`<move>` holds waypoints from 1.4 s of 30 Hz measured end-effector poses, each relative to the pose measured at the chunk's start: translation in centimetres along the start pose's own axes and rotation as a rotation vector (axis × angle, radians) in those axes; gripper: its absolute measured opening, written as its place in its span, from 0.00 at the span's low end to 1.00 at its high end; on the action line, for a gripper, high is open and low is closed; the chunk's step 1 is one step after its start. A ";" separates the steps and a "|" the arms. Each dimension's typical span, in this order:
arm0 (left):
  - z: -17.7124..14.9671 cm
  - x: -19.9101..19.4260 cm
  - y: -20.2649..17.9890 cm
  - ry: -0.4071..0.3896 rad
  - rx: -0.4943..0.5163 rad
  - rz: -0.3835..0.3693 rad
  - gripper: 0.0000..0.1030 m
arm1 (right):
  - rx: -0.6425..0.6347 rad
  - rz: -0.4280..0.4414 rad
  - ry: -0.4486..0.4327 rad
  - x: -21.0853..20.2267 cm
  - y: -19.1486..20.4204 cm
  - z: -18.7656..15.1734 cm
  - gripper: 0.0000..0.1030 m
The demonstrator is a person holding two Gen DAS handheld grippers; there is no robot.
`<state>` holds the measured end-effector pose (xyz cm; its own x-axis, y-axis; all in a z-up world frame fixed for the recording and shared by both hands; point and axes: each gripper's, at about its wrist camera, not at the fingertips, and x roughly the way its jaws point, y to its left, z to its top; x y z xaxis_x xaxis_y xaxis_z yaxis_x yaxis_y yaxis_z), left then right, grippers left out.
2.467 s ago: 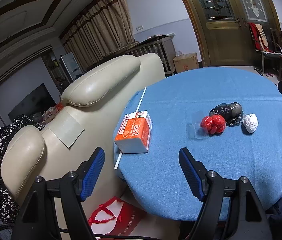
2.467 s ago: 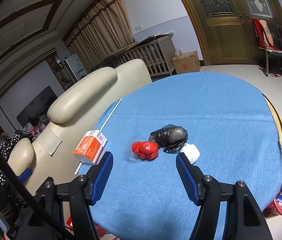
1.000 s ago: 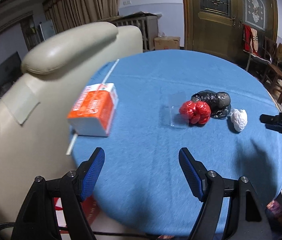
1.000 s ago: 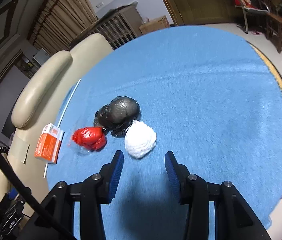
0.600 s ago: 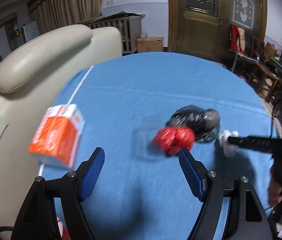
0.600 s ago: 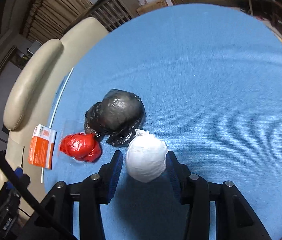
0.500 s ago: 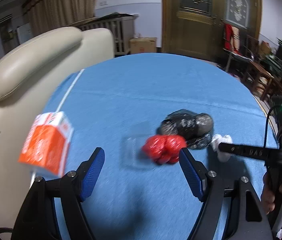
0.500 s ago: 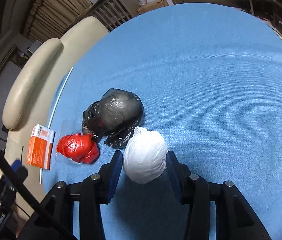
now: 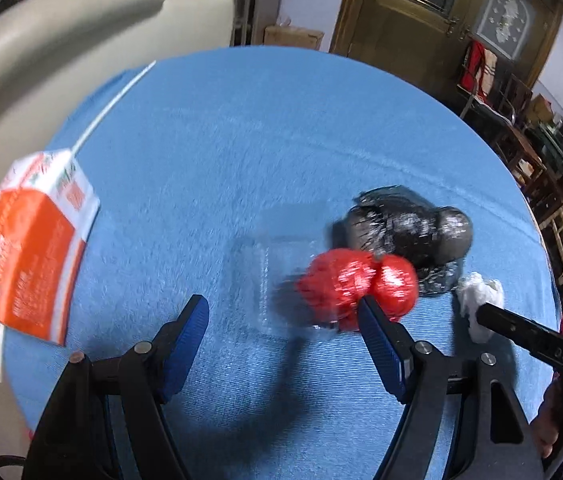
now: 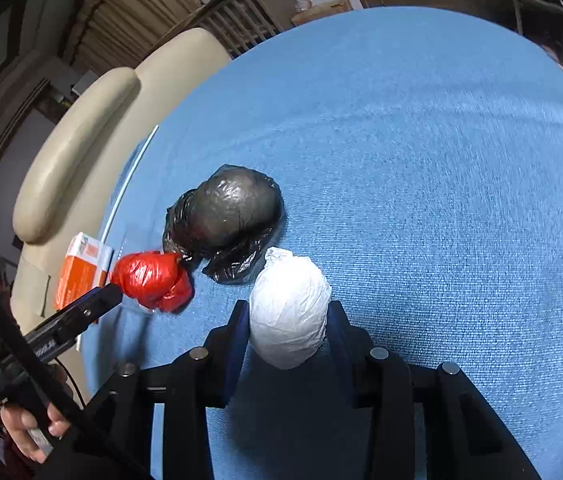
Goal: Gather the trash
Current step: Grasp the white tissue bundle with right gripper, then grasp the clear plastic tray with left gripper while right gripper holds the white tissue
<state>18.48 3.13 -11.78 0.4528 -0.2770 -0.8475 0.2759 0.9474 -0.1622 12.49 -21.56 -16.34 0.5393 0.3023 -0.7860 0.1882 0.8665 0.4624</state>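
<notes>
Hovering low over the blue cloth table [image 9: 209, 152], the left gripper [image 9: 281, 320] has its blue-padded jaws spread wide, nothing between them; its right finger sits just in front of the red bundle [image 9: 357, 280], a crinkled glossy plastic wad that touches the black bag [image 9: 409, 228] behind it. A flat clear plastic lid [image 9: 269, 276] lies just left of the red bundle, hard to make out against the cloth. An orange carton [image 9: 25, 252] sits well to the left of that bundle at the table's rim, beside a thin white straw [image 9: 113, 104], with a cream leather sofa [image 9: 61, 28] past the edge. Seen from the right wrist, the right gripper [image 10: 287, 320] is clamped on the white bundle [image 10: 289, 308], a rounded, wrinkled wad pressed between both pads, its top just touching the black bag [image 10: 229, 212], a shiny crumpled lump. The red bundle [image 10: 149, 280] lies left of the black bag, and wide bare cloth stretches right of it to the round edge
</notes>
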 end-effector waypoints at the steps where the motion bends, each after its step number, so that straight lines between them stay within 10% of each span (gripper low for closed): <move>1: -0.1 0.5 0.3 0.010 -0.015 -0.016 0.75 | -0.008 -0.003 -0.004 0.0 0.1 -0.1 0.40; 7: -0.2 1.3 0.8 -0.019 -0.022 -0.064 0.72 | -0.013 -0.001 -0.008 0.0 0.1 -0.2 0.39; 11: -0.5 1.8 0.7 -0.003 -0.028 -0.093 0.42 | -0.001 -0.001 -0.010 -0.5 -0.5 -0.5 0.39; 42: -8.5 -7.1 -3.9 -0.123 0.043 -0.112 0.21 | 0.043 -0.008 -0.126 -11.6 -4.4 -6.8 0.39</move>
<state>7.02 2.79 -9.45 0.5169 -0.4008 -0.7564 0.3656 0.9023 -0.2283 -0.14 -26.20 -12.06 0.6359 0.2410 -0.7332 0.2261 0.8501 0.4755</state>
